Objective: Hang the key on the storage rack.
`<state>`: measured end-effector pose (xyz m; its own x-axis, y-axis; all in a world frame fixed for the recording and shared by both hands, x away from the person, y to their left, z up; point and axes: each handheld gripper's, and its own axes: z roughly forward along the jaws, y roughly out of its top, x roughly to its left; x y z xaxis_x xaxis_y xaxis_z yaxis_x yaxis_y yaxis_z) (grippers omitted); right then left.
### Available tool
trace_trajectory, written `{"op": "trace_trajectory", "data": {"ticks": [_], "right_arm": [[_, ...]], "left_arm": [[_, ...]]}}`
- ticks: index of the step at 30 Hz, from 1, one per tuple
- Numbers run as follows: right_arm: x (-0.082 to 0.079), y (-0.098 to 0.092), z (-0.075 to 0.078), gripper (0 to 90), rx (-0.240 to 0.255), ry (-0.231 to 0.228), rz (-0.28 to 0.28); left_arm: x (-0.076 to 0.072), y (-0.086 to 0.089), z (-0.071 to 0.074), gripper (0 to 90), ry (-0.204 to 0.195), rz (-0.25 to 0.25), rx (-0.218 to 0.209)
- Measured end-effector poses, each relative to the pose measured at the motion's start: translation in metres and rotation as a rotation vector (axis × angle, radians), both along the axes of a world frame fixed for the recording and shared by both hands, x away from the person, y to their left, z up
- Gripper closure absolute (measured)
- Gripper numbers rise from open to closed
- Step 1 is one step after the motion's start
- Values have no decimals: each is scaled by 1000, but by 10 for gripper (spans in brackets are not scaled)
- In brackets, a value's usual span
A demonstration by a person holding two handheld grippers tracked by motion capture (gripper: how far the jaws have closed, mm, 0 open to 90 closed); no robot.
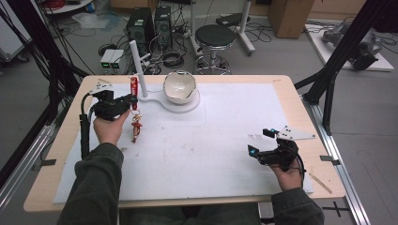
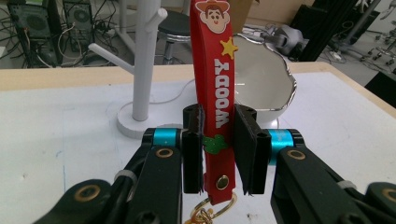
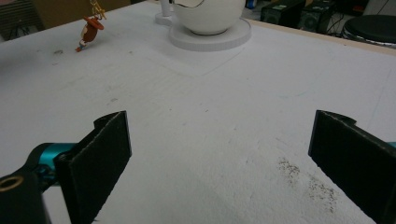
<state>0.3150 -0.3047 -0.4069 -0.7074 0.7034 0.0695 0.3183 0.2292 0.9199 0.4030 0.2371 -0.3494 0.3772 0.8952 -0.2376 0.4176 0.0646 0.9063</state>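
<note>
While raised, left gripper (image 2: pixel 218 151) clamps upright strap (image 2: pixel 215 93).

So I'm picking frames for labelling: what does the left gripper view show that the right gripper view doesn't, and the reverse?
Left gripper view alone: the left gripper with its jaws around a red strap printed with a cartoon face, a star and letters, a gold ring at its lower end, and the white peg stand upright. Right gripper view alone: the right gripper wide open over bare white mat, dark specks, and the small figure charm hanging. Both: the white bowl on its round base.
</note>
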Motion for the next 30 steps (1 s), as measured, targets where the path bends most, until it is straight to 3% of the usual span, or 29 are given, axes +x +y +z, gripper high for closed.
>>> {"op": "trace_trajectory", "data": {"ticks": [5, 15, 18, 30], "right_arm": [[1, 0, 0, 52, 4, -1, 0], [2, 0, -1, 52, 6, -2, 7], [2, 0, -1, 52, 10, 1, 10], [2, -2, -1, 52, 21, 3, 11]], "left_arm": [[5, 3, 5, 736, 3, 11, 19], [19, 11, -4, 735, 24, 106, 28], [28, 5, 2, 734, 33, 120, 84], [44, -4, 3, 732, 63, 163, 168]]}}
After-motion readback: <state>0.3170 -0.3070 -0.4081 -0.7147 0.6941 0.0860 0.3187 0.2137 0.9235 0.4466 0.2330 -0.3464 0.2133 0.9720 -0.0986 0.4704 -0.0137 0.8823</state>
